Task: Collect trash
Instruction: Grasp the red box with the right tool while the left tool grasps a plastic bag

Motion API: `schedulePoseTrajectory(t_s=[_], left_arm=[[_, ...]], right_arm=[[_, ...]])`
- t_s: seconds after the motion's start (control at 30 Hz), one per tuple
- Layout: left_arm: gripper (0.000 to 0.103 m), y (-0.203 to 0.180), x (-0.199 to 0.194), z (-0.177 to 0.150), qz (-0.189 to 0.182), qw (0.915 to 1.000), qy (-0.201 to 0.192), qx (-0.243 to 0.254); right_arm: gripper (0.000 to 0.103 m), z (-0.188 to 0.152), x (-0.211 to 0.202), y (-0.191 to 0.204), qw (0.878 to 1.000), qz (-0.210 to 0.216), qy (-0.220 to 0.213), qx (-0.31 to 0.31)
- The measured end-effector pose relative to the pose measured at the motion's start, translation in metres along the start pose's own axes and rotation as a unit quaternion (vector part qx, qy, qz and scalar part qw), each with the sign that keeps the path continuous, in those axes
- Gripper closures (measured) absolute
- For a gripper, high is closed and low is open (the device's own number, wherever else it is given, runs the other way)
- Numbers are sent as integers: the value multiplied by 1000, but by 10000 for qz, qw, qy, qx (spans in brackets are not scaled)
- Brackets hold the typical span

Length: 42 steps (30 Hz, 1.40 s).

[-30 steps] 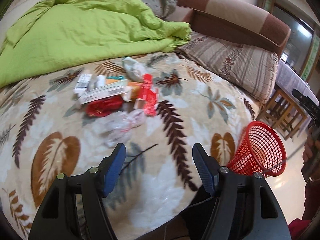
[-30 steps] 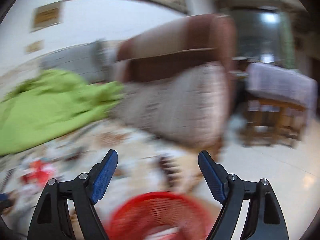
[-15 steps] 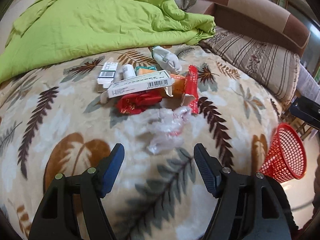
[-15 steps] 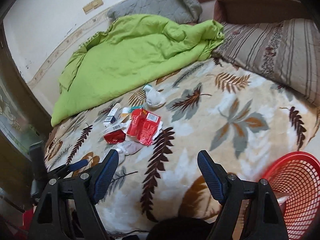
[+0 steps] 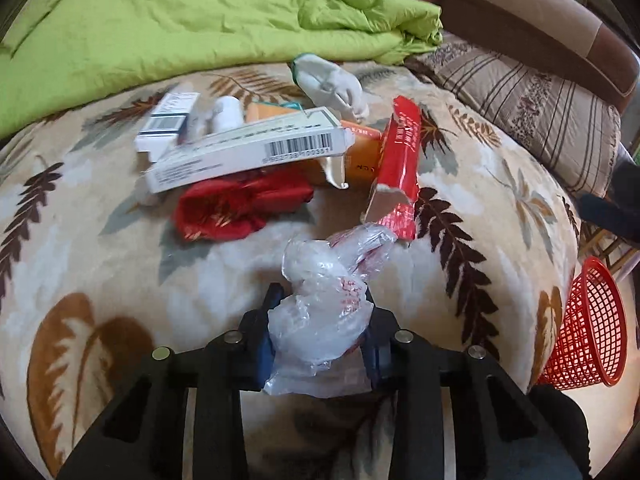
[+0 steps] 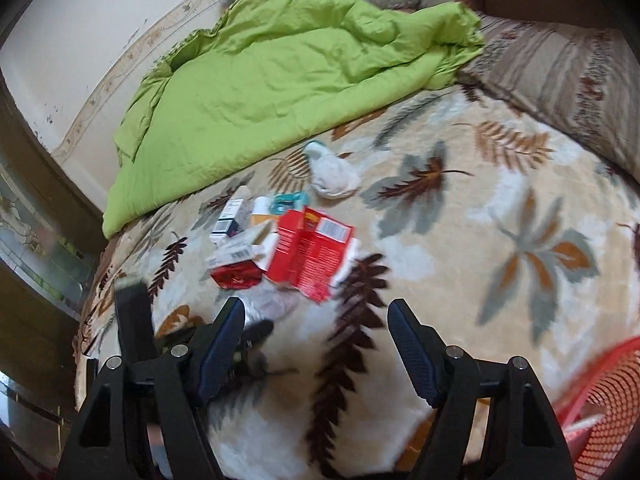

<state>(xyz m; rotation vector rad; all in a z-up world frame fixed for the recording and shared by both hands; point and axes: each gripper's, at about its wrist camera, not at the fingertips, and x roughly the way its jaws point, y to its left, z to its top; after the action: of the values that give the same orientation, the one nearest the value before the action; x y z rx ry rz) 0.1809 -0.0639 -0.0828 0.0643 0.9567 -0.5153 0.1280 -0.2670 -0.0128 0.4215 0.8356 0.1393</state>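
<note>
A pile of trash lies on the leaf-patterned blanket (image 5: 100,264): a white barcode box (image 5: 248,152), a crumpled red wrapper (image 5: 236,208), a torn red carton (image 5: 398,160), an orange pack (image 5: 360,152) and a white glove (image 5: 332,82). My left gripper (image 5: 320,322) is shut on a crumpled clear plastic bag (image 5: 324,300) at the near edge of the pile. My right gripper (image 6: 316,356) hangs open above the blanket, short of the red carton (image 6: 312,252). The left gripper (image 6: 244,344) shows dark beside its left finger. A red mesh basket (image 5: 584,328) stands off the bed's right edge.
A green quilt (image 5: 180,12) covers the far half of the bed. A striped pillow (image 5: 532,100) leans on a brown headboard (image 5: 532,28) at the right. The basket rim (image 6: 608,396) sits at the right wrist view's lower right corner. Wall and a dark window frame lie left.
My left gripper moved forward to the pile and closed on the clear plastic bag. My right gripper swung from the room toward the bed and came nearer the pile.
</note>
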Motion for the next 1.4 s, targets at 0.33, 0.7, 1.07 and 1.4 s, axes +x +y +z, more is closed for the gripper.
schedulePoseTrajectory(t_s=[0.33, 0.7, 1.07, 1.4], left_arm=[[69, 21, -46, -39, 315, 9991, -189, -233], [69, 18, -72, -63, 648, 9957, -591, -313], [69, -8, -96, -79, 1051, 9899, -900, -296], [69, -20, -115, -85, 1468, 9826, -1095, -297]], right_arm=[[47, 26, 102, 25, 9980, -442, 351, 290], [85, -7, 59, 34, 9985, -259, -5, -487], [86, -88, 4, 52, 9781, -352, -719, -1920], [86, -102, -10, 62, 9689, -420, -1003, -2223]])
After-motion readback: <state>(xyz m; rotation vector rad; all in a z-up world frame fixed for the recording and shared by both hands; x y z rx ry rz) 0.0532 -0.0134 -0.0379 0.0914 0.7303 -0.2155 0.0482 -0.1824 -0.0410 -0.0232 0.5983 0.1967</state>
